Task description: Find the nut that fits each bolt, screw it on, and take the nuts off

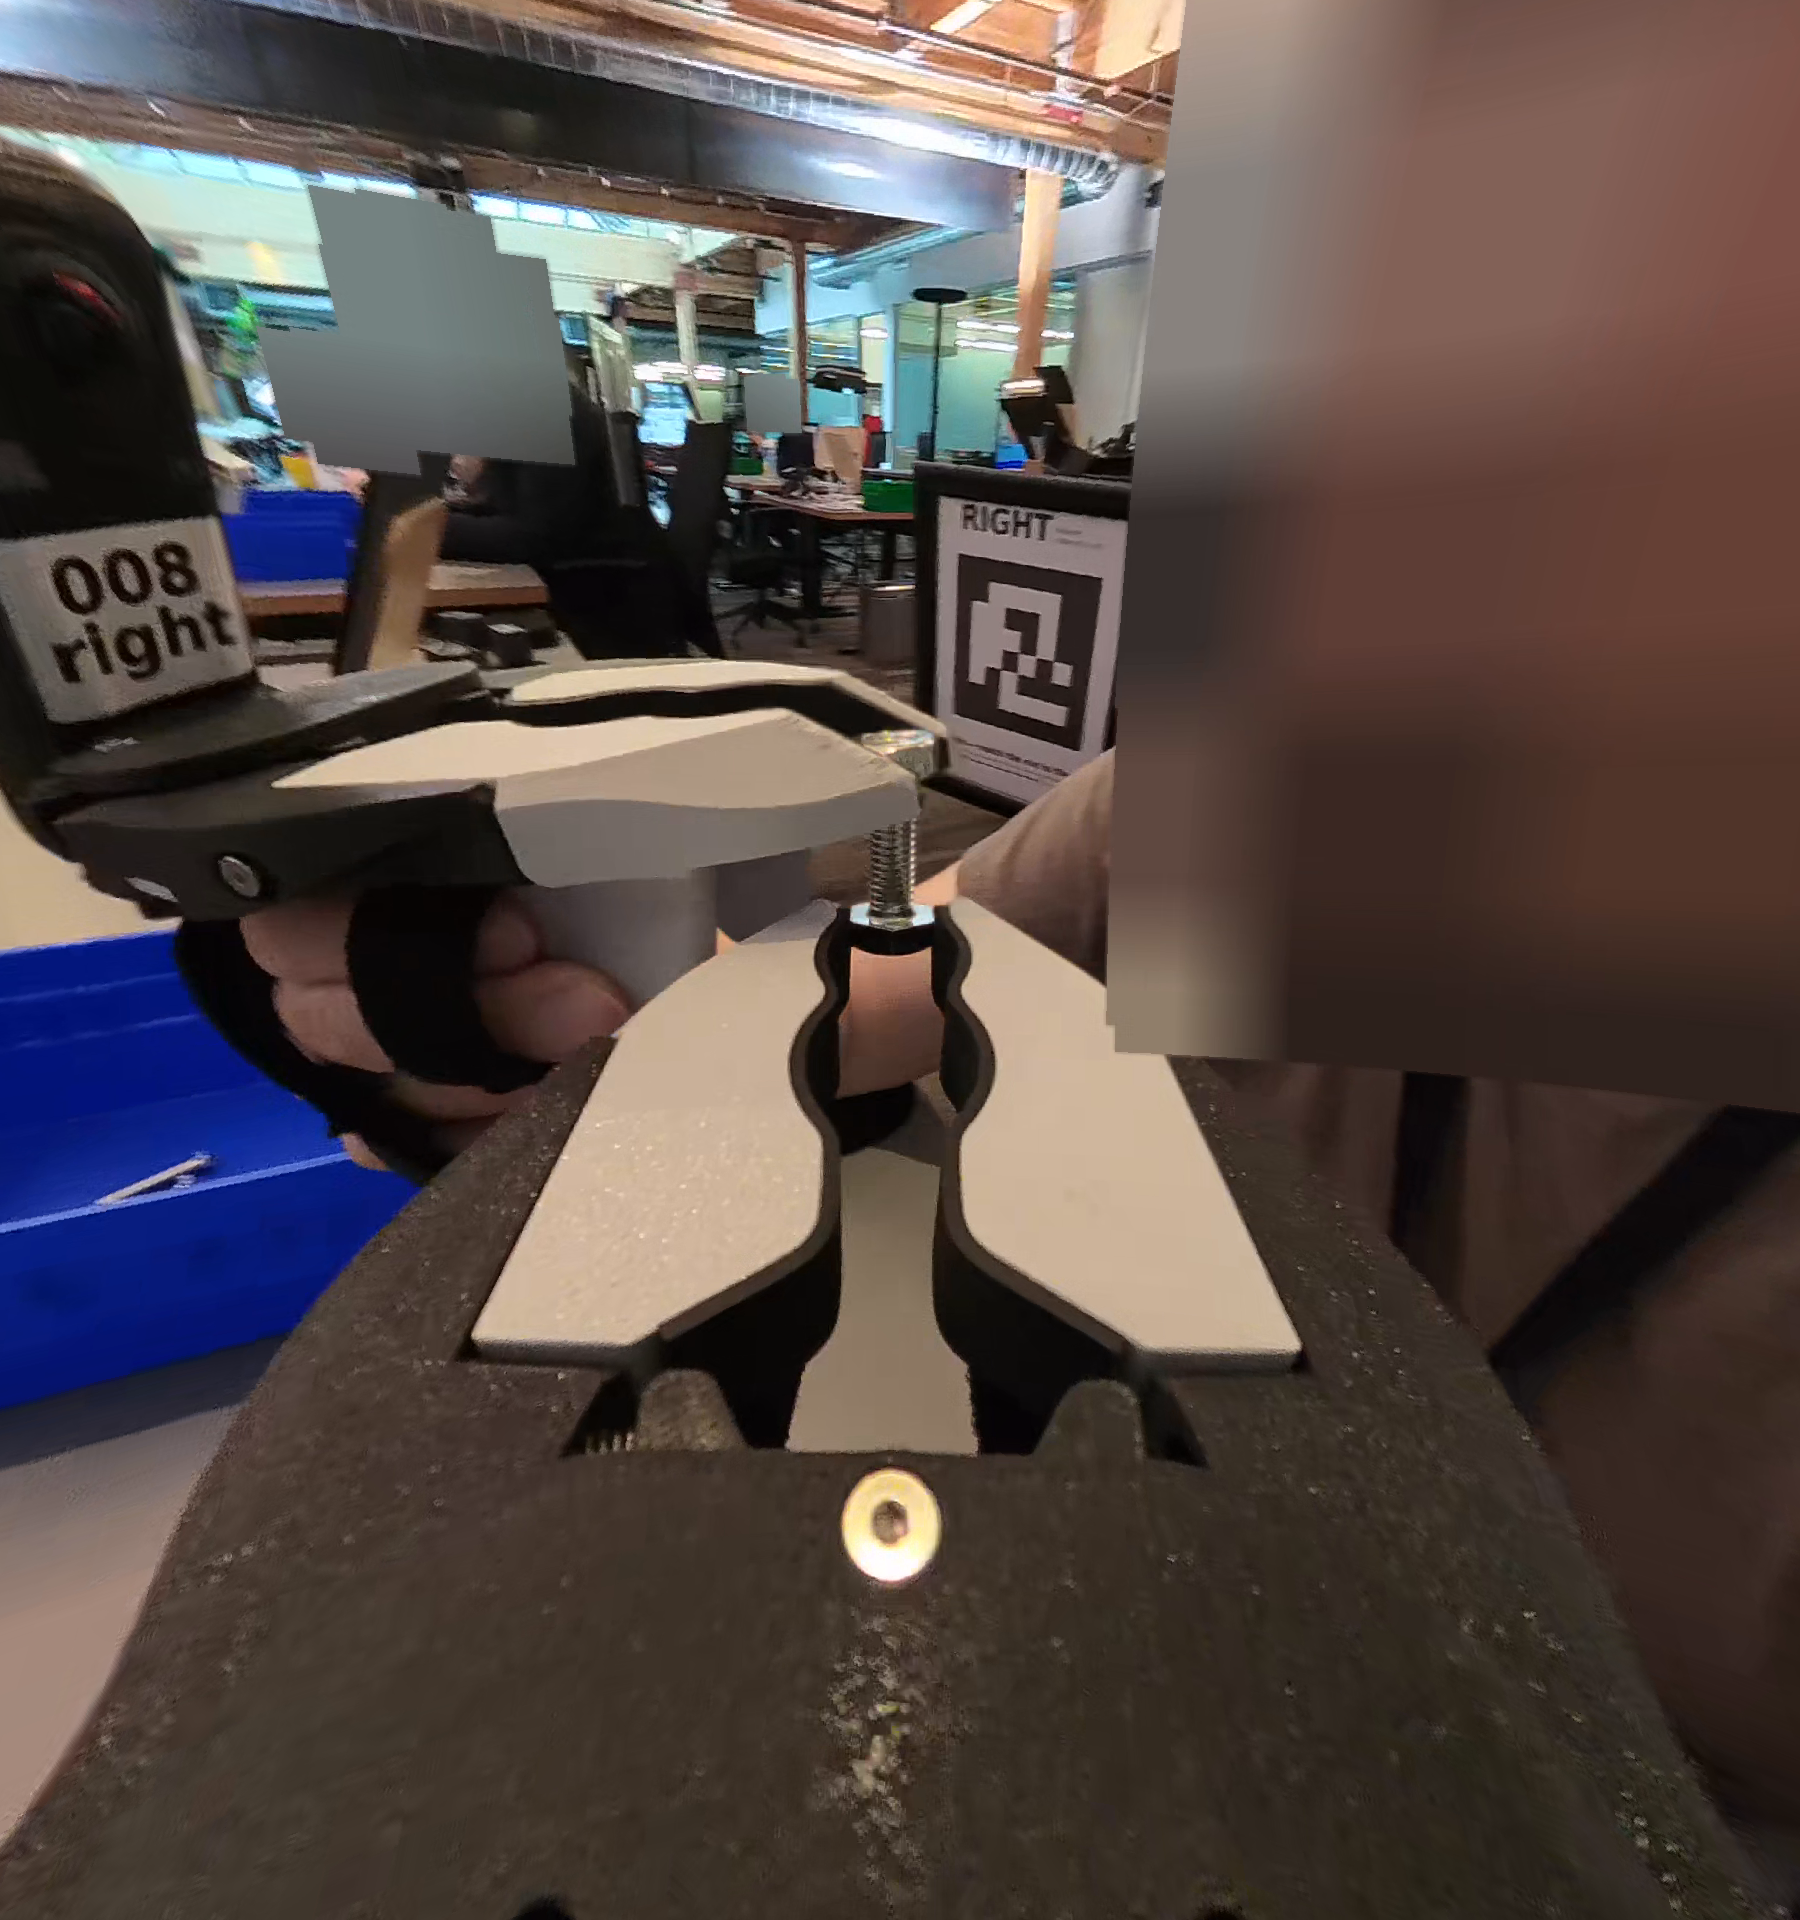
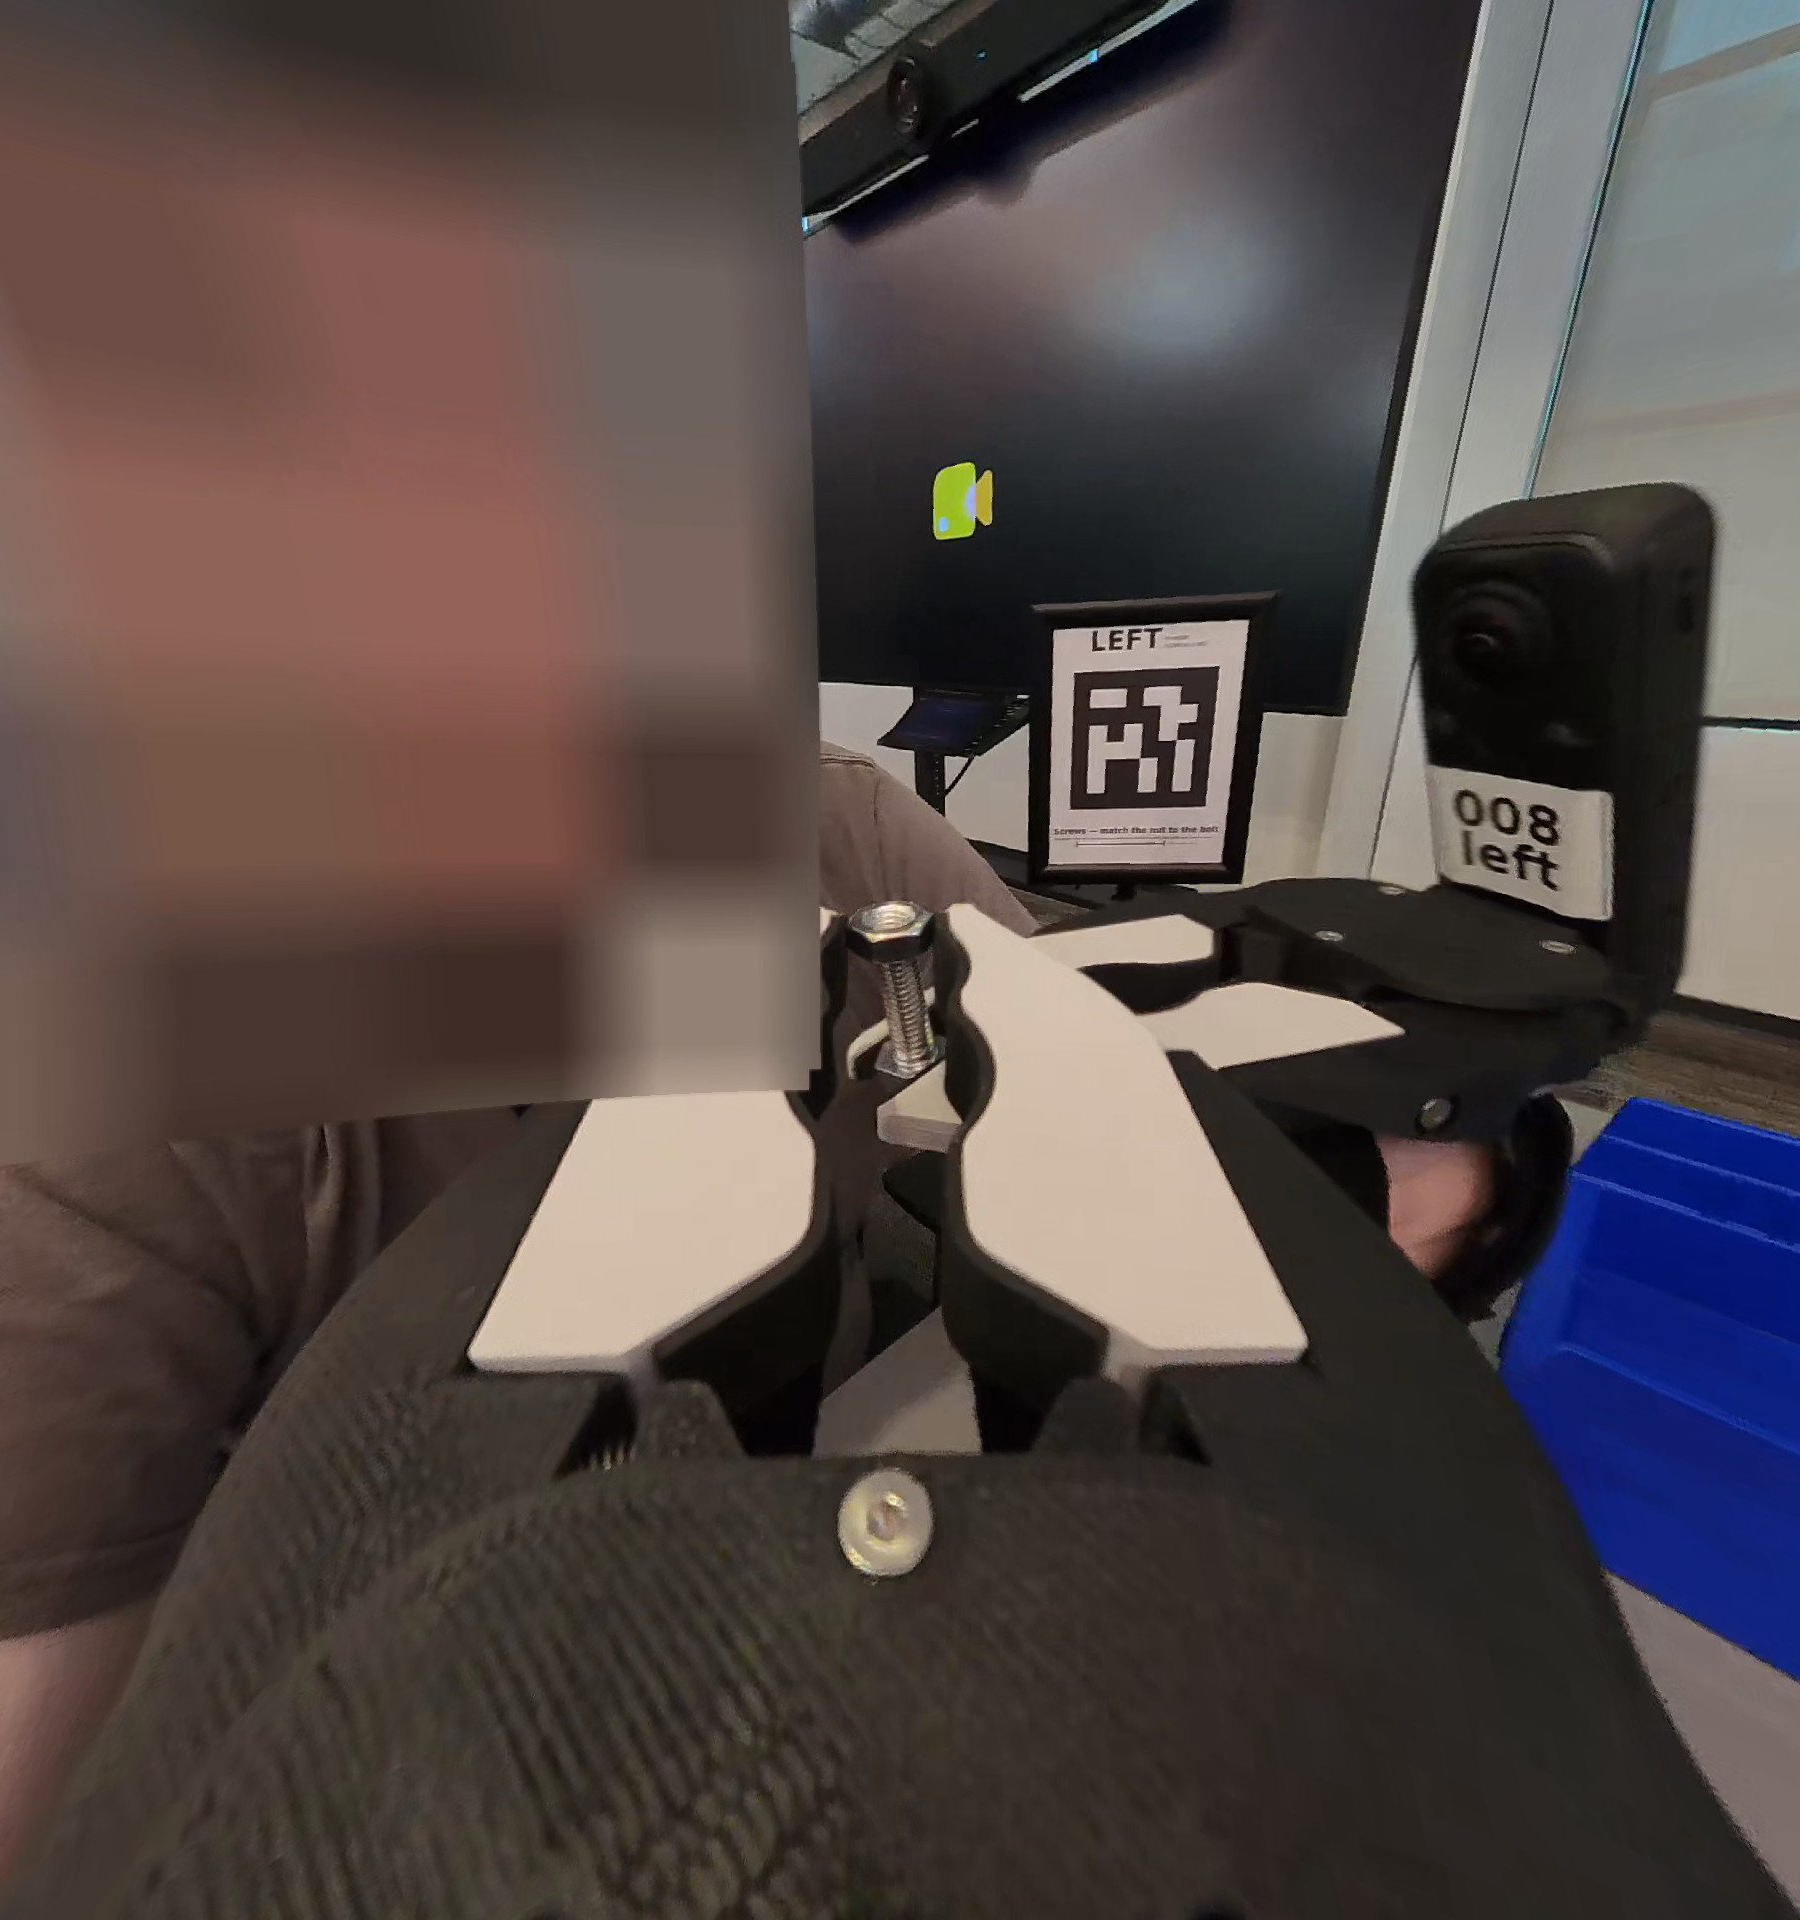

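A silver bolt (image 1: 891, 852) stands upright in the air between my two grippers. My right gripper (image 1: 906, 758) comes in from the left of the left wrist view and is shut on the bolt's hex head (image 1: 901, 746). My left gripper (image 1: 891, 925) is shut on a silver nut (image 1: 891, 916) at the bolt's lower end. In the right wrist view my right gripper (image 2: 888, 935) pinches the bolt head (image 2: 888, 925). The threads (image 2: 901, 997) run down to the nut (image 2: 911, 1060), held by the left gripper coming from the right.
A blue bin (image 1: 96, 1299) stands low on the left with a long screw (image 1: 153, 1179) in it, and also shows in the right wrist view (image 2: 1706, 1299). Framed marker signs (image 1: 1026, 634) (image 2: 1140, 738) stand behind. A person's sleeve (image 2: 148, 1351) is close by. My two grippers' fingertips are within a few centimetres of each other.
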Motion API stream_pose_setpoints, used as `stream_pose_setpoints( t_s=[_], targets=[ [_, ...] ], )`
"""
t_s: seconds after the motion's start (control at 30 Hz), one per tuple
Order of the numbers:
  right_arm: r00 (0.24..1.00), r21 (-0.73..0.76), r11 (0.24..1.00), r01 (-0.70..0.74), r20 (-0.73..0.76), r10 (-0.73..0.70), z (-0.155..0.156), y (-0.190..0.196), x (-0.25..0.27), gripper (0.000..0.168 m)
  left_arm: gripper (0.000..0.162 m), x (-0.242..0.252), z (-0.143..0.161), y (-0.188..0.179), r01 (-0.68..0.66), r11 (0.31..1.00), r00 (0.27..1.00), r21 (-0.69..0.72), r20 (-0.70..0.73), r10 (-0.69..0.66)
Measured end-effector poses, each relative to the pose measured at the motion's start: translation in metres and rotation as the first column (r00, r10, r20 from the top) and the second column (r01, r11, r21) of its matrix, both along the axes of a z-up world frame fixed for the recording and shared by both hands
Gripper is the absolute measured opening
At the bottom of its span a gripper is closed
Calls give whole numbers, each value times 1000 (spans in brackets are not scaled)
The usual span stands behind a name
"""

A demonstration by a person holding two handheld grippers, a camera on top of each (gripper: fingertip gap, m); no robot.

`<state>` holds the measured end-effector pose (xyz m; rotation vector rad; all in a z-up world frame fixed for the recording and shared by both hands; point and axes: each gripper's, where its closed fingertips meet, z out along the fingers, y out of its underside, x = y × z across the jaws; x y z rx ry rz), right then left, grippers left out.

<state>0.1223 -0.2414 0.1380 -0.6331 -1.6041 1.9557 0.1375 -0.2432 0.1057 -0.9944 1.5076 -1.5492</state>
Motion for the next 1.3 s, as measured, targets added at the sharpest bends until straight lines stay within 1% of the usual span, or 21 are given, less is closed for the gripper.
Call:
stream_pose_setpoints(
  t_s=[0.13, 0.2, 0.27, 0.33, 0.37, 0.43, 0.5, 0.57, 0.63, 0.67, 0.77, 0.97, 1.03, 1.13, 1.17, 1.2, 1.3],
  targets=[
    [998, 31, 997, 64, -17, -64, 0, 6, -1, 17, 14, 2, -1, 8, -86, 994, 996, 70, 5, 86],
    [986, 43, 986, 163, -50, -161, 6, 14, -5, 36, 14, 1, 4, 14, -127, 990, 992, 65, 29, 126],
    [954, 73, 953, 295, -85, -289, 11, 26, -8, 40, 14, 0, 10, 29, -217, 975, 975, 51, 68, 213],
    [882, 142, 873, 467, -148, -448, 14, 40, -11, 45, 14, -4, 16, 48, -338, 940, 938, 48, 102, 332],
    [827, 171, 812, 558, -190, -528, 17, 48, -13, 45, 14, -7, 19, 58, -404, 913, 910, 54, 127, 395],
    [693, 184, 669, 720, -251, -676, 24, 66, -16, 49, 14, -13, 23, 75, -518, 853, 849, 63, 162, 504],
    [591, 165, 568, 806, -273, -759, 29, 76, -19, 48, 14, -17, 23, 88, -603, 793, 793, 89, 177, 584],
    [496, 146, 475, 868, -266, -826, 30, 87, -21, 45, 14, -19, 22, 94, -648, 753, 759, 114, 175, 627],
    [453, 130, 434, 892, -255, -855, 29, 91, -22, 40, 14, -20, 22, 97, -674, 728, 737, 125, 182, 651],
    [445, 124, 428, 895, -241, -862, 28, 92, -23, 39, 14, -20, 23, 97, -682, 720, 729, 126, 189, 658],
    [465, 119, 450, 885, -199, -862, 25, 93, -24, 32, 14, -23, 24, 100, -701, 700, 712, 136, 192, 675],
    [472, 113, 458, 882, -178, -864, 24, 96, -23, 21, 14, -21, 23, 98, -699, 698, 715, 156, 192, 672],
    [493, 122, 478, 870, -178, -852, 23, 93, -24, 15, 14, -21, 23, 97, -696, 700, 718, 161, 188, 670],
    [523, 144, 505, 851, -165, -836, 22, 90, -24, 15, 14, -20, 21, 95, -680, 712, 733, 174, 174, 658],
    [549, 151, 529, 835, -158, -821, 21, 89, -24, 15, 14, -19, 21, 94, -666, 725, 746, 174, 167, 645],
    [592, 153, 573, 805, -151, -792, 21, 85, -23, 15, 14, -18, 21, 89, -635, 754, 773, 168, 161, 614],
    [767, 128, 756, 642, -109, -633, 19, 67, -17, 15, 14, -12, 18, 69, -477, 872, 878, 113, 113, 466]
  ],
)
